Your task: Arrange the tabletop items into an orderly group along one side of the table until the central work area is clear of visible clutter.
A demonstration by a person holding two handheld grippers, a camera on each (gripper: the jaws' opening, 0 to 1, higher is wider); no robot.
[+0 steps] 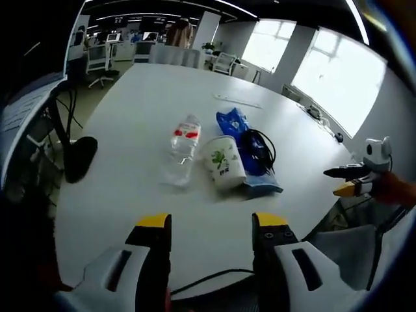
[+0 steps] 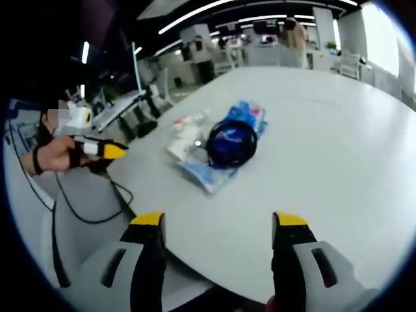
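A small cluster lies mid-table point(image 1: 130, 195): a clear plastic bottle point(image 1: 184, 146) with a red label on its side, a tipped white paper cup point(image 1: 223, 162) with a green print, and a blue packet point(image 1: 242, 127) with a black cable coil point(image 1: 259, 151) on it. My left gripper point(image 1: 212, 222) is open over the near table edge, short of the cluster. A hand holds my right gripper point(image 1: 343, 181) off the table's right side. In the right gripper view the right gripper point(image 2: 219, 221) is open with nothing in it, facing the cable coil point(image 2: 232, 142), the packet point(image 2: 250, 114) and the bottle point(image 2: 188, 125).
A thin white strip point(image 1: 237, 101) lies farther back on the table. A black rounded object point(image 1: 81, 156) sits by the left edge. Office chairs point(image 1: 97, 60) stand beyond the far end. A loose black cable point(image 2: 91, 208) hangs below the table edge, near the left gripper point(image 2: 107, 151).
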